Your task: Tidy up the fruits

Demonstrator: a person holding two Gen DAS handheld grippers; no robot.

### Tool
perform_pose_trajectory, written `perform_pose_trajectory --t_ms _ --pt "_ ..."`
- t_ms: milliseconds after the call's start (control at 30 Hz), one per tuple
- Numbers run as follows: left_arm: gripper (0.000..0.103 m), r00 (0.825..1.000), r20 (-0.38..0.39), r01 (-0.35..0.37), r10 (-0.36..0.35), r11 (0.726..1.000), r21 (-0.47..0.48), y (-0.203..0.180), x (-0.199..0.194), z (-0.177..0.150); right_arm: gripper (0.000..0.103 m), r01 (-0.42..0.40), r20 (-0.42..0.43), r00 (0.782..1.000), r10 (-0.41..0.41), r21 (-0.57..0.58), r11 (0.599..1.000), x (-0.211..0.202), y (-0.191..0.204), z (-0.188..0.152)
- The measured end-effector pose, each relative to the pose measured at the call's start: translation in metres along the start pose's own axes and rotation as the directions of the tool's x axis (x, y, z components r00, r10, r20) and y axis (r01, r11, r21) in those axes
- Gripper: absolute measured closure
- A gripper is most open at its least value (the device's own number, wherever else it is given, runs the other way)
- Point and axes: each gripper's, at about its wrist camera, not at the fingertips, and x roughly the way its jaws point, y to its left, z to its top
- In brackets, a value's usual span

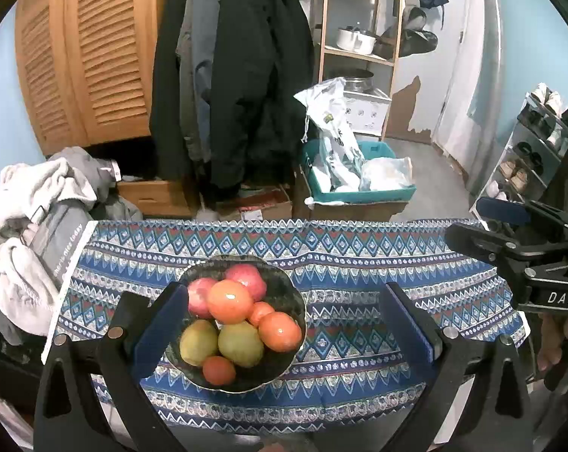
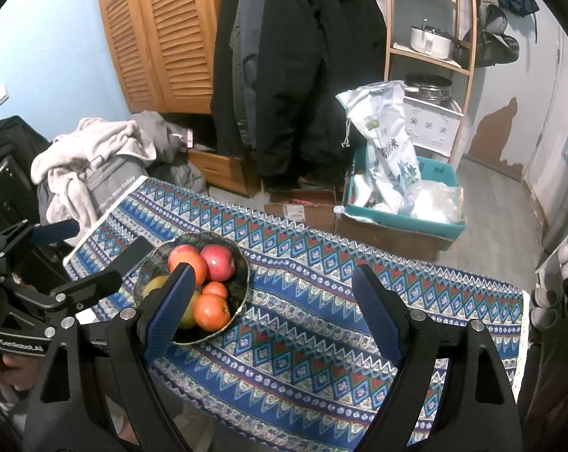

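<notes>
A dark bowl point(image 1: 289, 293) sits on the patterned blue tablecloth point(image 1: 359, 263), filled with fruit: two red apples point(image 1: 246, 278), several oranges point(image 1: 229, 301) and two green-yellow pears point(image 1: 240, 342). My left gripper point(image 1: 284, 324) is open and empty, raised above the table with the bowl between its fingers in view. My right gripper point(image 2: 272, 309) is open and empty, above the cloth to the right of the bowl point(image 2: 242, 286). The apples point(image 2: 218, 261) and oranges point(image 2: 211, 310) show there too. The right gripper also shows at the edge of the left wrist view point(image 1: 510, 248).
A pile of grey and white clothes point(image 1: 31, 218) lies off the table's left end. Dark coats point(image 1: 238, 75) hang behind the table. A teal bin with bags point(image 1: 359, 177), cardboard boxes, a wooden shelf point(image 1: 359, 37) and a shoe rack point(image 1: 528, 150) stand on the floor beyond.
</notes>
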Motion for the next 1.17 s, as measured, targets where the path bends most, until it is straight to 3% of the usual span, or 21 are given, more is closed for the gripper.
perform_pose_trajectory --t_ms 1167 --pt "0.001 1.000 0.015 -0.009 0.009 1.000 0.013 -0.0045 -0.0037 -0.0020 0.019 -0.003 -0.002 1.000 0.003 0.000 1.000 0.0005 -0.0003 -0.0036"
